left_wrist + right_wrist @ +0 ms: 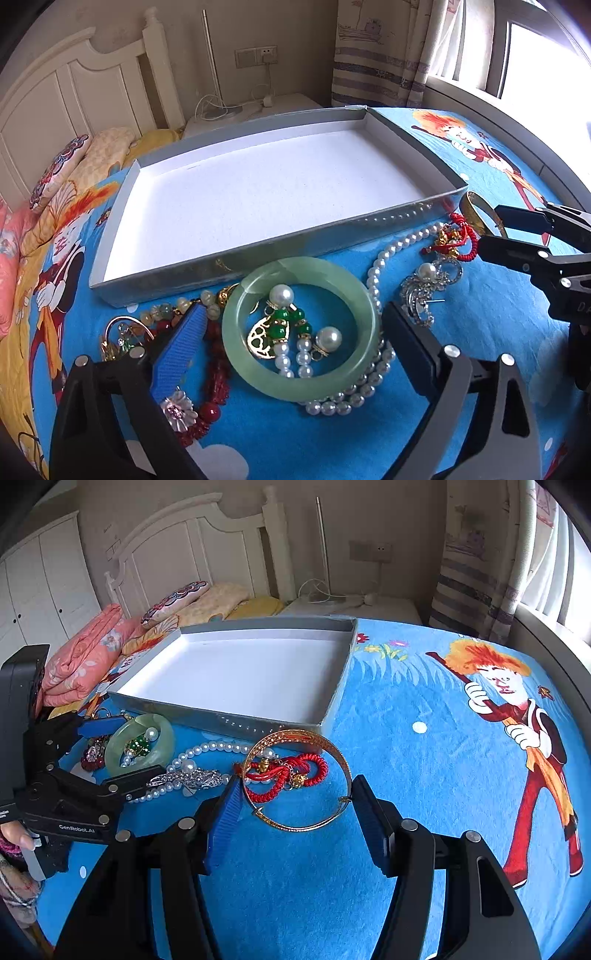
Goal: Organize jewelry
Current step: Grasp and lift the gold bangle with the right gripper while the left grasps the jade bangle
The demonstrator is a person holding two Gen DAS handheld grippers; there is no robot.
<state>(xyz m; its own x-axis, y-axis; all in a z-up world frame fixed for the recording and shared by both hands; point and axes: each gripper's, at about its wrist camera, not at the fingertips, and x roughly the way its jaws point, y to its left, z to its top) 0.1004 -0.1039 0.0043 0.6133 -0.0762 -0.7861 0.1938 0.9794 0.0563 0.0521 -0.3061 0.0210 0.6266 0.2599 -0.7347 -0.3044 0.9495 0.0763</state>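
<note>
Nearest the right wrist camera, the right gripper (pixel 295 805) stood with its fingers spread wide, one on each side of a gold bangle (pixel 297 779) that lay flat on the blue cartoon-print blanket (pixel 406 738). Whether the pads touched the bangle's rim could not be told; they were not clenched on it. Inside the bangle's ring lay a red braided cord bracelet (pixel 295 771) with small gold charms.

Likewise, the left gripper (pixel 295 321) was released, its blue-ridged finger and its dark finger flanking a pale green jade bangle (pixel 301 328) without gripping it. Within that bangle sat a cluster of green beads, pearls and a gold pendant (pixel 284 332). A white pearl necklace (pixel 373 295) curled under the bangle's right side and ran up toward the box. A dark red bead bracelet (pixel 216 369) lay just left of the bangle, and a silver rhinestone brooch with a pearl (pixel 428 288) lay to its right. More small pieces, gold-toned and beaded, were heaped by the left finger, too tangled to tell apart.

Farther on, a shallow grey cardboard box lid (pixel 221 251) with a white inside rested on the blanket, its near wall just beyond the jewelry. Nothing was in it. Beyond stood folded bedding (pixel 85 657) and a white headboard (pixel 192 546).
</note>
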